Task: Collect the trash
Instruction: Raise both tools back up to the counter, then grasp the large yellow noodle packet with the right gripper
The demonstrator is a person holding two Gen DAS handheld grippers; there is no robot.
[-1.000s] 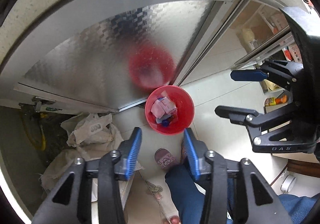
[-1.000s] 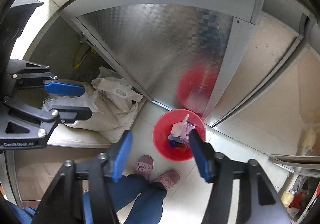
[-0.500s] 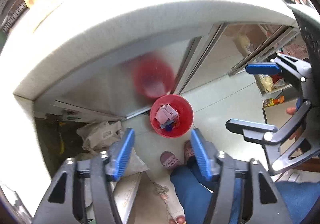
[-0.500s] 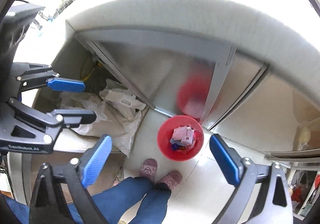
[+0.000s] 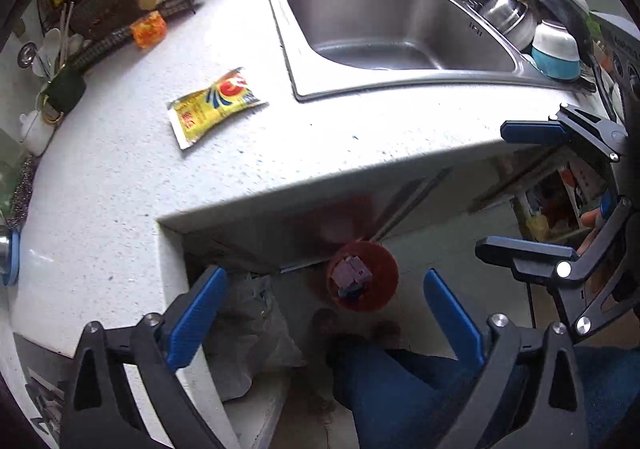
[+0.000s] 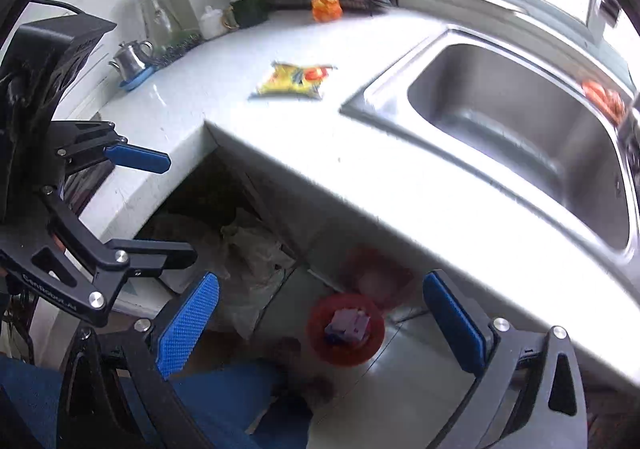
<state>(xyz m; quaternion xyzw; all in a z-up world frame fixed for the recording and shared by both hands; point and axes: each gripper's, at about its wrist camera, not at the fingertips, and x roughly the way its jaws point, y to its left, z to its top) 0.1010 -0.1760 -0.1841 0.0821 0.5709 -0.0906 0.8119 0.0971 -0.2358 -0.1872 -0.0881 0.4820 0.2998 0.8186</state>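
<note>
1. Tongs first: the left tongs and the right tongs both stand wide apart with nothing between their blue pads, hanging out past the bench edge, above the floor
2. Trash to fetch looks to be the yellow wrapper, lying flat on the bench well ahead of both tongs, up and to the left of the left pair, just beside the sink rim but not touching it
3. Handling, as a judgement: a thin, empty film packet, very light, limp and slick; it should crumple rather than resist, and may skate on the smooth bench if pushed
4. Best hold is likely a free edge or corner, the torn end nearest the bench edge, pinching from above with 1 pad sliding under the lifted lip
5. Drop point is the red bin on the floor, below and between the left pads, already holding some packets
6. Left view shows the wrapper sharp, plus the right tongs at far right and stacked pots beyond the sink; the right view blurs the wrapper but shows a small metal kettle and the left tongs at its left side
</note>
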